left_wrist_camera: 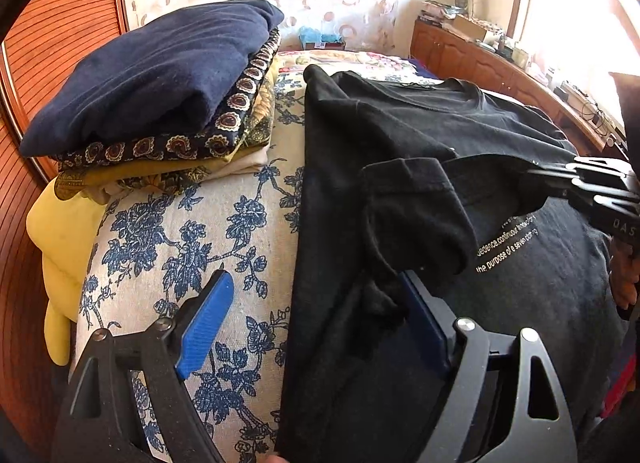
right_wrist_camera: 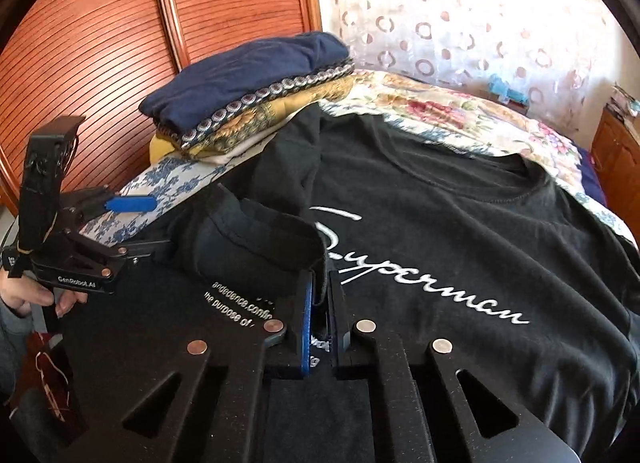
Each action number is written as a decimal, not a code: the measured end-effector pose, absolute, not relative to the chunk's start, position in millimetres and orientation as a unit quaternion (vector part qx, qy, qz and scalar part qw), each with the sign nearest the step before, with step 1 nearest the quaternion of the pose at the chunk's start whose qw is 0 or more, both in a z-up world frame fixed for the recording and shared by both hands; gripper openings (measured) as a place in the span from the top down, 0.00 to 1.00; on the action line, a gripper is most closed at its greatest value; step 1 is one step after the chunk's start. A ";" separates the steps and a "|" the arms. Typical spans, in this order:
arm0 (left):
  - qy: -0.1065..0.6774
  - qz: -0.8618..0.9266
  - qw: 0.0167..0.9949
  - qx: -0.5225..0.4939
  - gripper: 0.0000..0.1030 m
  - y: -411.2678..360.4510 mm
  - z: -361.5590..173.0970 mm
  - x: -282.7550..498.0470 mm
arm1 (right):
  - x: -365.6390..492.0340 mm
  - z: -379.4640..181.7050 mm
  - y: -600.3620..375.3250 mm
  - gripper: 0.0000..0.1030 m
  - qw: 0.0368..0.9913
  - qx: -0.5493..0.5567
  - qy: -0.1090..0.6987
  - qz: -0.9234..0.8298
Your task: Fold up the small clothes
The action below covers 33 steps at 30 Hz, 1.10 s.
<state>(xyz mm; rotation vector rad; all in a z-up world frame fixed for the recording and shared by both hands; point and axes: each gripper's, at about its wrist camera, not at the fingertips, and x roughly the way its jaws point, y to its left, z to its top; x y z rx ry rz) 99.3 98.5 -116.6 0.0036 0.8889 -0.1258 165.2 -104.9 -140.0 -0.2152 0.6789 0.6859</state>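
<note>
A black T-shirt [right_wrist_camera: 460, 231] with white script lettering lies front up on a floral-covered surface [left_wrist_camera: 192, 247]; it also shows in the left wrist view [left_wrist_camera: 400, 135]. Its left sleeve [left_wrist_camera: 416, 207] is folded in over the chest. My right gripper [right_wrist_camera: 318, 287] is shut on the sleeve's edge [right_wrist_camera: 280, 239]; in the left wrist view it reaches in from the right [left_wrist_camera: 536, 173]. My left gripper [left_wrist_camera: 316, 303] is open and empty, its blue pads [left_wrist_camera: 206, 323] straddling the shirt's left edge; in the right wrist view it sits at the left [right_wrist_camera: 132, 205].
A stack of folded clothes [left_wrist_camera: 160, 91] with a navy garment on top lies at the far left, also in the right wrist view [right_wrist_camera: 256, 83]. A wooden slatted wall [right_wrist_camera: 100, 43] is behind it. A patterned curtain [right_wrist_camera: 460, 11] and a cluttered wooden cabinet [left_wrist_camera: 480, 59] stand beyond.
</note>
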 end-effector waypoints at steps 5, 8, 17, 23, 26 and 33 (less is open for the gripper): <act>0.401 -0.048 0.915 -0.008 0.18 99.5 -106.4 94.0 | 154.3 -130.8 -110.4 0.95 0.894 -0.102 0.289 0.326; 0.352 -0.046 0.934 -0.036 0.18 103.6 -86.9 86.3 | 145.8 -126.0 -116.0 0.95 0.902 -0.110 0.268 0.320; 0.357 -0.098 0.924 -0.097 0.25 99.3 -71.8 105.9 | 132.8 -129.0 -125.2 0.95 0.907 -0.144 0.251 0.307; 0.395 -0.149 0.903 -0.074 0.49 71.6 -91.6 117.6 | 140.7 -142.1 -127.3 0.95 0.904 -0.140 0.284 0.288; 0.415 -0.162 0.893 -0.065 0.56 60.7 -101.7 123.6 | 144.3 -142.7 -129.8 0.95 0.905 -0.129 0.290 0.283; 0.426 -0.174 0.887 -0.048 0.86 45.9 -107.3 126.3 | 154.2 -137.2 -138.3 0.95 0.905 -0.103 0.300 0.285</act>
